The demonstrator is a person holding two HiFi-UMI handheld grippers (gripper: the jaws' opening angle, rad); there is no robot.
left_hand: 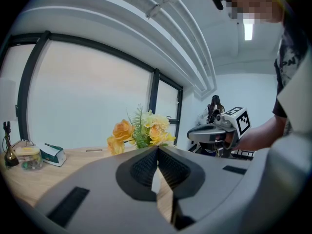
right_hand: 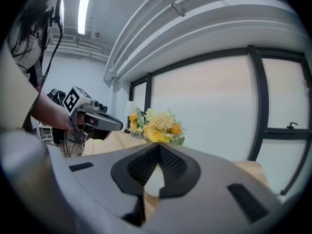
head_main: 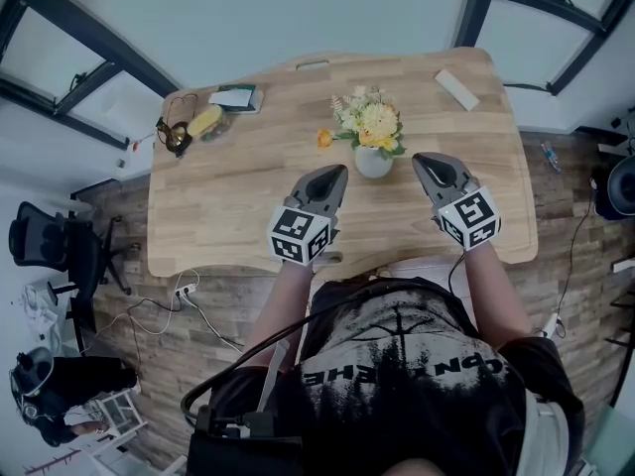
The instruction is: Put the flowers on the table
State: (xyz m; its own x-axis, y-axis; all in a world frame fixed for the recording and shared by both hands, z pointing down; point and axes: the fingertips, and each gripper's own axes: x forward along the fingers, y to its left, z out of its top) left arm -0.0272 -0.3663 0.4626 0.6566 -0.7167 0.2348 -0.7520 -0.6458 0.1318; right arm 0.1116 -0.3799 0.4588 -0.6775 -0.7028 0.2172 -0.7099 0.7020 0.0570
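A bunch of yellow and orange flowers (head_main: 367, 122) stands upright in a small white vase (head_main: 373, 163) on the wooden table (head_main: 238, 196), near its middle. My left gripper (head_main: 330, 175) hovers just left of the vase, shut and empty. My right gripper (head_main: 429, 162) is just right of the vase, also shut with nothing in it. Seen in the left gripper view, the flowers (left_hand: 141, 130) rise just beyond the closed tips (left_hand: 157, 148), with the right gripper (left_hand: 200, 133) to their right. The right gripper view has the flowers (right_hand: 158, 126) past its touching tips (right_hand: 158, 145) and the left gripper (right_hand: 114, 126) at left.
At the table's far left lie a clear bowl with yellow contents (head_main: 203, 124), a green-and-white box (head_main: 236, 97) and dark glasses (head_main: 174, 135). A pale flat block (head_main: 456, 89) lies at the far right corner. A black office chair (head_main: 55, 246) and cables (head_main: 174, 300) are on the floor at left.
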